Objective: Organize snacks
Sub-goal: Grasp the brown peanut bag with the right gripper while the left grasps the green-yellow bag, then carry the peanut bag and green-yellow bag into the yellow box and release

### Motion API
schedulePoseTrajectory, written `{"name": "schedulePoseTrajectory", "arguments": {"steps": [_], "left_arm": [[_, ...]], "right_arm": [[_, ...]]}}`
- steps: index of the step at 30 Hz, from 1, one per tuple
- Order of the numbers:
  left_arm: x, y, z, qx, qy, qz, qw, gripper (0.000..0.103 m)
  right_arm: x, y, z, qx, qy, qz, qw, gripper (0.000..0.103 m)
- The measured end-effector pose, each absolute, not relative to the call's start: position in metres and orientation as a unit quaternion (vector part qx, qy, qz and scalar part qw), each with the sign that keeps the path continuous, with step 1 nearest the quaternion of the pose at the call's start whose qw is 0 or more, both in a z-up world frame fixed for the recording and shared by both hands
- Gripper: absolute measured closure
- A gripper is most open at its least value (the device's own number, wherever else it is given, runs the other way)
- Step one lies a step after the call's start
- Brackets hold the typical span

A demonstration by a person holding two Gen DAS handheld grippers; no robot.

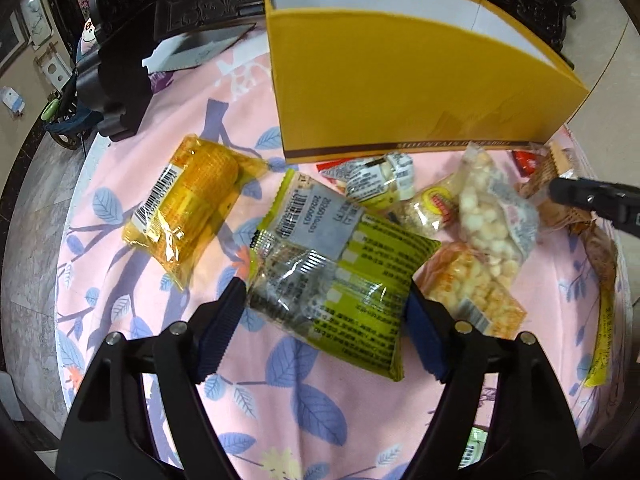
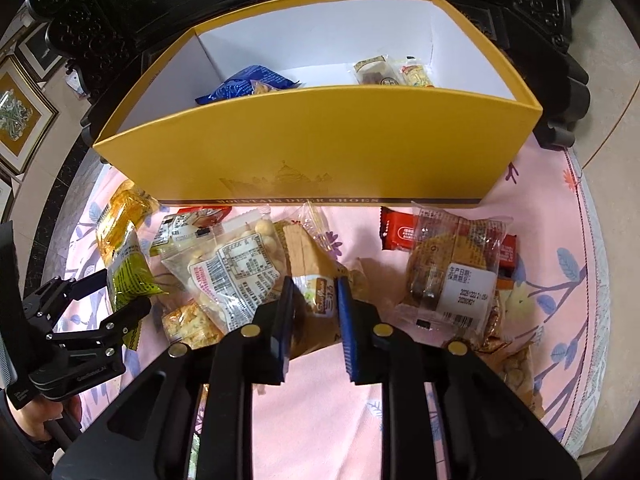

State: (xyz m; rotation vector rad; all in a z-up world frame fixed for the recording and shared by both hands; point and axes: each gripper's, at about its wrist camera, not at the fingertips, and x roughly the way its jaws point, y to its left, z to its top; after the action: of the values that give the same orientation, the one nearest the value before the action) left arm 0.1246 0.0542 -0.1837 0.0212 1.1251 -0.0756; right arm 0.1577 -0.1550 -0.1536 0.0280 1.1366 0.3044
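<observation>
While my left gripper (image 1: 324, 300) straddles the yellow-green foil snack packet (image 1: 340, 276), fingers wide and touching its sides, its long axis runs near-to-far toward the yellow cardboard box (image 1: 400, 92); my right gripper (image 2: 314, 296) pinches a tan wafer packet (image 2: 316, 280).

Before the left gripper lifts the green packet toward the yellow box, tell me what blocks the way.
The left gripper straddles the green packet with its jaws open. Between packet and opening stands only the yellow box's own tall front wall, so the packet must go up over the rim. Nothing else visibly intervenes.
</observation>
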Motion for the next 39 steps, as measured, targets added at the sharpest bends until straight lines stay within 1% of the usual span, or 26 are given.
{"name": "schedulePoseTrajectory", "arguments": {"steps": [14,22,29,39], "left_arm": [[0.125,0.043,-0.152,-0.005,0.51,-0.056,0.858,0.026],[0.125,0.033,-0.12,-0.011,0.486,-0.071,0.871,0.026],[0.132,0.028,-0.09,-0.018,0.459,-0.078,0.885,0.026],[0.153,0.021,-0.065,-0.02,0.432,-0.085,0.898,0.026]], "right_arm": [[0.144,-0.159,-0.122,0.021,0.505,0.16,0.848,0.085],[0.133,-0.162,-0.097,0.028,0.482,0.173,0.859,0.085],[0.131,-0.167,-0.068,0.034,0.454,0.179,0.872,0.085],[0.142,-0.166,-0.043,0.036,0.43,0.184,0.883,0.085]]}}
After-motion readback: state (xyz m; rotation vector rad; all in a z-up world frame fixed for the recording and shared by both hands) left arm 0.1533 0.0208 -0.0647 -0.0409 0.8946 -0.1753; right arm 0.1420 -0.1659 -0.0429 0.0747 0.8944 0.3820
